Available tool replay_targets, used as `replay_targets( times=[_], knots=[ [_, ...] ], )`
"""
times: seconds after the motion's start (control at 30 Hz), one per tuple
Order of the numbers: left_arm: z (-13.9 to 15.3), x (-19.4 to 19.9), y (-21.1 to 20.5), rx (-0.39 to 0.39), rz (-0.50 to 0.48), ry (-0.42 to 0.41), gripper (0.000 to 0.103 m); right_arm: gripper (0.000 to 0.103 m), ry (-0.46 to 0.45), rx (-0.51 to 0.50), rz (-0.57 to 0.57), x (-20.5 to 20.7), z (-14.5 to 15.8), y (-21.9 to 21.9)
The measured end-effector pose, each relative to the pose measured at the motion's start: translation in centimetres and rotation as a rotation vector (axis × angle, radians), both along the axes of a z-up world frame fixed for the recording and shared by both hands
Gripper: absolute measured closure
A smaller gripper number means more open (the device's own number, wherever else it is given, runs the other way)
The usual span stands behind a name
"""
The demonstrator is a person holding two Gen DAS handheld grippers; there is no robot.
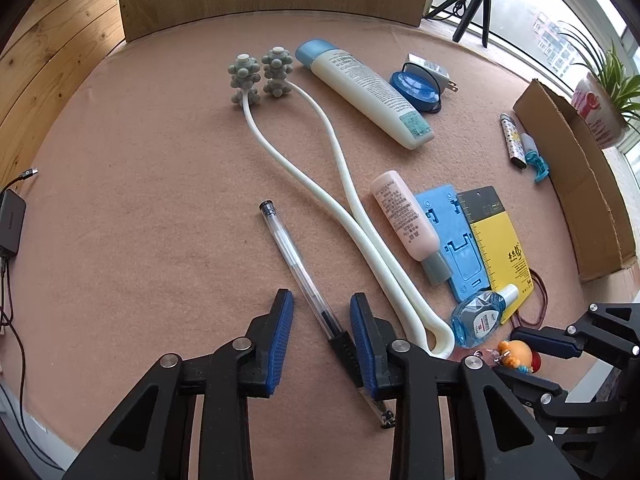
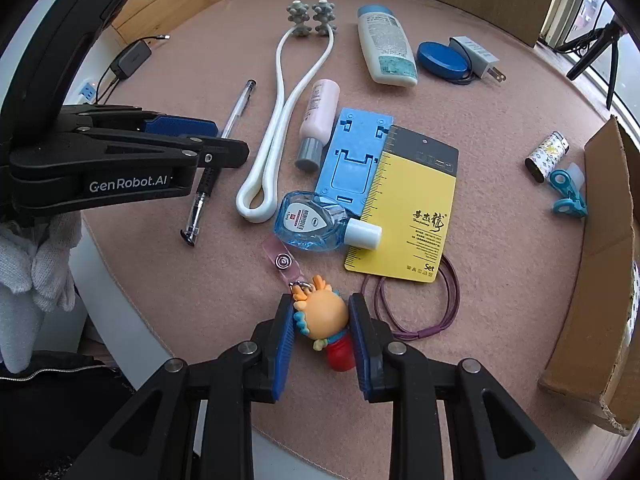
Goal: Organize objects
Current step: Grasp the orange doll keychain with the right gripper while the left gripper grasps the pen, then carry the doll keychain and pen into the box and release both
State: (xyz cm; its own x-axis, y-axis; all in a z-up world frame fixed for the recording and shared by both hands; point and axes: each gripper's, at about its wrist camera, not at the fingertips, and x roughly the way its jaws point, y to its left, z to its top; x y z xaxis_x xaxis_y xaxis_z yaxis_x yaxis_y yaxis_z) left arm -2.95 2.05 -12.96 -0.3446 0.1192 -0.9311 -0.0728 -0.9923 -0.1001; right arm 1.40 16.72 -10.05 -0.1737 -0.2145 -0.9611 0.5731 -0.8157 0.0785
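A clear pen with a black grip (image 1: 288, 248) lies slanted on the pink felt mat (image 1: 160, 220). My left gripper (image 1: 321, 296) points down over its grip end. The pen runs between the blue pads, close against the right one, with a gap to the left pad, so the jaws stand open. In the right wrist view the same gripper (image 2: 230, 142) hovers over the pen (image 2: 236, 112). An orange cartoon doll keychain (image 2: 320, 312) with a pink strap (image 2: 282, 260) sits between my right gripper's (image 2: 321, 300) pads, which press both sides of its head. The doll (image 1: 516, 354) also shows in the left wrist view.
Beside the pen lie a white roller massager (image 1: 332, 152), pink bottle (image 1: 404, 216), blue stand (image 1: 452, 236), yellow card (image 1: 500, 248) and small blue bottle (image 1: 478, 316). A purple cord (image 2: 436, 312) lies right of the doll. A cardboard box (image 2: 600, 280) stands at right. The mat's edge (image 2: 132, 300) runs close at left.
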Motion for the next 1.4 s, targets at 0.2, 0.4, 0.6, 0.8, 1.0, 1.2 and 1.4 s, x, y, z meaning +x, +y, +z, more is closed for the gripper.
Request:
replay_targets(
  times=[0.2,0.4,0.6,0.8,1.0,1.2,1.4],
  knots=[
    [0.0,0.4,-1.8,0.059,0.039,-0.02,0.089,0.081,-0.019,-0.044,-0.044,-0.3,0.5,1.2],
    [-0.1,1.3,-2.9,0.116,0.084,-0.048,0.094,0.081,-0.026,-0.145,-0.134,-0.8,2.3,4.0],
    [0.3,1.5,-3.1,0.164,0.12,-0.053,0.094,0.081,-0.015,-0.226,-0.229,-2.3,4.3,6.2],
    [2.5,1.3,-2.5,0.208,0.133,-0.017,0.094,0.081,0.028,-0.281,-0.292,-3.7,6.2,7.4],
    [5.1,-0.5,0.7,0.241,0.083,0.034,0.094,0.081,0.091,-0.301,-0.366,-4.5,8.5,10.9],
    [6.8,-3.4,6.4,0.274,-0.004,0.068,0.094,0.081,0.145,-0.286,-0.466,-5.5,9.7,15.6],
    [8.0,-5.9,13.8,0.285,-0.117,0.094,0.094,0.081,0.177,-0.261,-0.557,-6.1,10.0,20.4]
  ],
)
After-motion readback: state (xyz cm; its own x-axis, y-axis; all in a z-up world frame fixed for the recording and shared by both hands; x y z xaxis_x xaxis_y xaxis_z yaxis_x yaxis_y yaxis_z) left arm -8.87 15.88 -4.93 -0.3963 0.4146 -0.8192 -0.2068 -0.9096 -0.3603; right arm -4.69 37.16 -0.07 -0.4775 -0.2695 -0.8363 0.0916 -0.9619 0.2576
